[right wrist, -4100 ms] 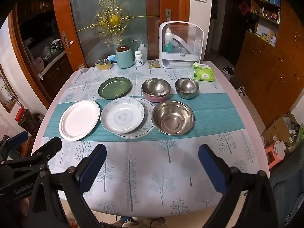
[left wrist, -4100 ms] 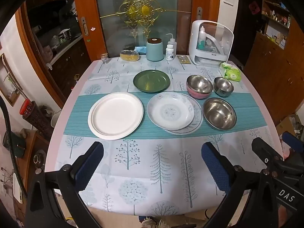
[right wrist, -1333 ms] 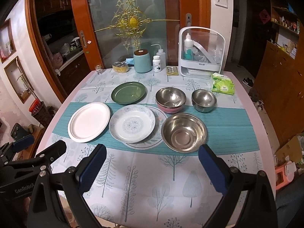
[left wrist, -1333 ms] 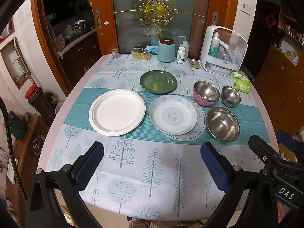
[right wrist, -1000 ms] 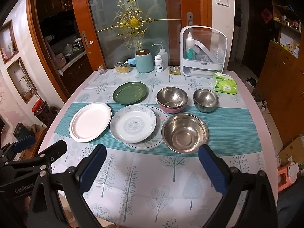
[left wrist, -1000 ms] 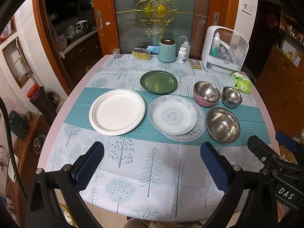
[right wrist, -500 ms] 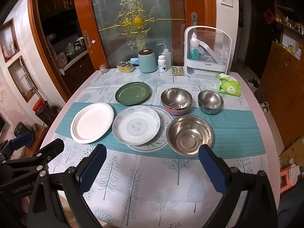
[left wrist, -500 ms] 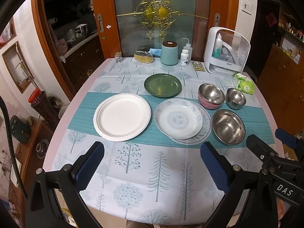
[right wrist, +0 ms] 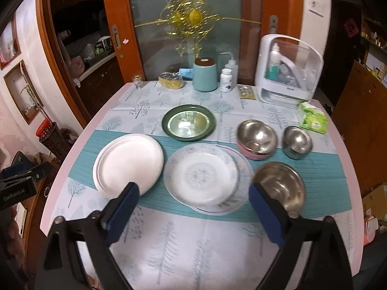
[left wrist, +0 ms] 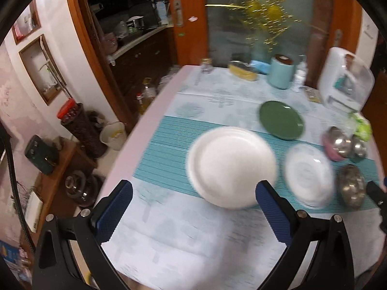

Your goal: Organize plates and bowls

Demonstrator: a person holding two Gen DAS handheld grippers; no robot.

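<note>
A white plate [left wrist: 232, 166] lies on the teal runner just beyond my left gripper [left wrist: 193, 189], which is open and holds nothing. The picture is blurred. A patterned plate [right wrist: 202, 177] rests on a flatter floral plate [right wrist: 243, 169], straight ahead of my right gripper [right wrist: 193, 191]. Its jaws are closing slightly with nothing between the pads. Behind these plates is a green plate [right wrist: 188, 122]. To the right are a large steel bowl [right wrist: 278, 183], a steel bowl nested in a pink bowl [right wrist: 256, 136] and a small steel bowl [right wrist: 297, 142].
Along the table's far edge stand a teal canister [right wrist: 205, 75], bottles, a white dish rack [right wrist: 287, 72] and a green tissue pack [right wrist: 313, 118]. Past the table's left edge [left wrist: 135, 133] are floor clutter and a low wooden stand. The tree-print cloth [right wrist: 193, 246] lies nearest me.
Both grippers have moved forward toward the table. The left view has swung left, so the white plate now sits ahead of its fingers. The right gripper is nearer the patterned plate, its jaws slightly narrower.
</note>
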